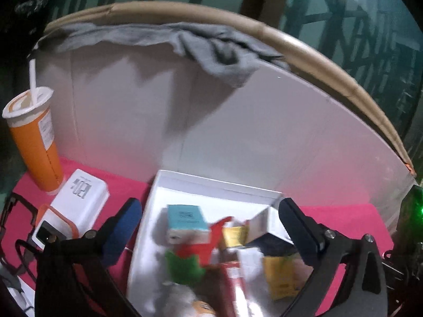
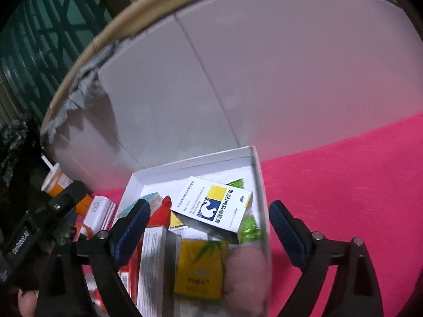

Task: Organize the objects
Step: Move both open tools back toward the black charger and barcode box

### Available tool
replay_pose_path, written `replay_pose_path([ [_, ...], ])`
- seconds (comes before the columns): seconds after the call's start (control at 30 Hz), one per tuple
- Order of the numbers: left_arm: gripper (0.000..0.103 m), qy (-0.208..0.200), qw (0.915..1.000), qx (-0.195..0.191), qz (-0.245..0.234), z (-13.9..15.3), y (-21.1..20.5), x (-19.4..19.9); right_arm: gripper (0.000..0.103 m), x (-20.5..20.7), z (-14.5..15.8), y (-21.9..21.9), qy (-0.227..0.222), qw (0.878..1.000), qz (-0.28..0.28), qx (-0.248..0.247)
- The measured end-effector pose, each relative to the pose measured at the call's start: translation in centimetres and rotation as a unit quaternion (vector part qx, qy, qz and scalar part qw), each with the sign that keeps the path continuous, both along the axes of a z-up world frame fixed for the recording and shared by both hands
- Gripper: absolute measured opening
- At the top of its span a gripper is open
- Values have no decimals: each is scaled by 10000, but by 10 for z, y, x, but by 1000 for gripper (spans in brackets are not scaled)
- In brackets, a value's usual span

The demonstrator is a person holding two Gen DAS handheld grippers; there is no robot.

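Pink cloth covers the surface (image 2: 343,185), with a white backdrop board (image 1: 238,121) standing behind it and a grey rag (image 1: 211,50) draped over the board's top edge. A white open box (image 2: 260,185) sits on the cloth, crammed with small packs. In it, from the right wrist view: a white medicine carton (image 2: 214,208) with a blue and yellow print on top, a yellow pack (image 2: 198,269) below it, a pale pink fluffy item (image 2: 248,277) at the box's right wall, and green wrappers (image 2: 249,228) beside the carton. A light blue carton (image 1: 186,223) lies near the box's left wall. Left of the box: an orange cup (image 1: 34,137) with a straw, and a white power bank (image 1: 79,198) just beside it. Left hand-held gripper (image 1: 208,232): jaws wide apart over the box, nothing between the pads. Right hand-held gripper (image 2: 208,229): jaws also apart above the box contents, gripping nothing.
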State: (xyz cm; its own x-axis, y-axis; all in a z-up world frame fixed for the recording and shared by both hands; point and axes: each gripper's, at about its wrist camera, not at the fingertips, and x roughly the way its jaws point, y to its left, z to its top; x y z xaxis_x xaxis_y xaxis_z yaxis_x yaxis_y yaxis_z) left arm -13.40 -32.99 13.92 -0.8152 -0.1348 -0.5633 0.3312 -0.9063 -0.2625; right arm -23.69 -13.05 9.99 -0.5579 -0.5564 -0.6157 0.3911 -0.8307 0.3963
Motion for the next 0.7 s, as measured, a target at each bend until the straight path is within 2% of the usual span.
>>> replay_pose_path([
  [0.07, 103, 73, 9998, 1, -187, 6, 11, -1, 94, 9, 9, 9, 122, 9999, -62, -21],
  [0.2, 103, 188, 9971, -81, -734, 14, 58, -1, 96, 28, 26, 60, 427, 9986, -304, -51],
  [0.37, 103, 230, 9873, -52, -1569, 16, 134, -10, 98, 49, 32, 145, 517, 9948, -880, -16],
  [0.57, 103, 24, 9621, -96, -2724, -2, 231, -14, 98, 61, 15, 258, 475, 9835, -1710, 360],
  [0.7, 103, -442, 9392, -59, -3405, -38, 298, -23, 98, 56, -6, 330, 172, 9679, -2480, 362],
])
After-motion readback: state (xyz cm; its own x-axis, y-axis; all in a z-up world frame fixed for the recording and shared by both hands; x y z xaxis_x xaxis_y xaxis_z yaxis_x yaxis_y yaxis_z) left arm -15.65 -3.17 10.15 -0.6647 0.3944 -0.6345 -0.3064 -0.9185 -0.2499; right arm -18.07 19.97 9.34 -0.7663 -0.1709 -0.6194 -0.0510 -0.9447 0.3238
